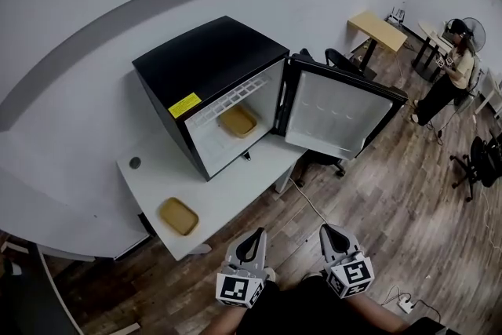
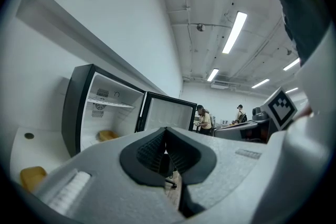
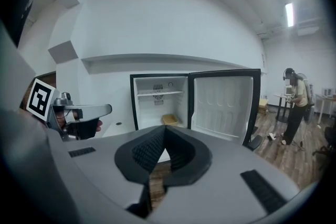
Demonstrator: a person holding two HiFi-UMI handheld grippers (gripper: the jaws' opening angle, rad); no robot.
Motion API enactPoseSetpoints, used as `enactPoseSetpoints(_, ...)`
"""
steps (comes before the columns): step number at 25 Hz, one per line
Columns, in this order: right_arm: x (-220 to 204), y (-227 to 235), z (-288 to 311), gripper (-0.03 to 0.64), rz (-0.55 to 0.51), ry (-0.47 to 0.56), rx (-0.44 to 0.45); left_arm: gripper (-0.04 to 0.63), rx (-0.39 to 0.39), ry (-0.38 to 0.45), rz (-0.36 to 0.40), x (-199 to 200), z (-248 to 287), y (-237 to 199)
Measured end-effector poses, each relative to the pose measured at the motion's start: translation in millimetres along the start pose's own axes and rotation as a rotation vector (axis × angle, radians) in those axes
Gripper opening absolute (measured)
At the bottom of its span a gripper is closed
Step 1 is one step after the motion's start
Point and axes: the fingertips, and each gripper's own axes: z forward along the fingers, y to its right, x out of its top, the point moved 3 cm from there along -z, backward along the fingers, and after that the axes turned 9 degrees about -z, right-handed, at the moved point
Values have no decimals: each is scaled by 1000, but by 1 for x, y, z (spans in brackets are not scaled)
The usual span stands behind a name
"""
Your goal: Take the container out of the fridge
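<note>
A black mini fridge (image 1: 205,63) stands on a white table (image 1: 235,184) with its door (image 1: 337,114) swung open to the right. A tan container (image 1: 238,121) lies on the fridge's floor; it also shows in the left gripper view (image 2: 106,135) and the right gripper view (image 3: 170,119). A second tan container (image 1: 179,216) lies on the table's near left part. My left gripper (image 1: 256,234) and right gripper (image 1: 330,232) hang side by side near my body, well short of the table. Both are shut and hold nothing.
A person (image 1: 451,78) stands at the far right by a wooden desk (image 1: 378,29). Black office chairs stand behind the fridge door (image 1: 339,59) and at the right edge (image 1: 480,161). A cable and power strip (image 1: 404,302) lie on the wooden floor.
</note>
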Motion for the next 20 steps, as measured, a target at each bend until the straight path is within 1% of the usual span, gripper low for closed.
enactPoseSetpoints(4, 6, 7, 24, -1, -27, 4, -5, 15, 38, 14, -12, 1, -2, -18)
enactPoseSetpoints(7, 16, 3, 39, 0, -33, 14, 24, 15, 76, 19, -27, 1, -5, -27)
enactPoseSetpoints(11, 21, -1, 64, 0, -45, 25, 84, 15, 131, 32, -17, 3, -6, -40)
enactPoseSetpoints(14, 24, 0, 86, 0, -55, 30, 134, 15, 194, 52, -21, 6, -4, -50)
enactPoseSetpoints(17, 34, 8, 117, 0, -72, 57, 192, 15, 259, 79, -18, 10, 10, -62)
enactPoseSetpoints(20, 33, 19, 145, 0, -82, 52, 255, 15, 315, 87, -27, 7, 33, -69)
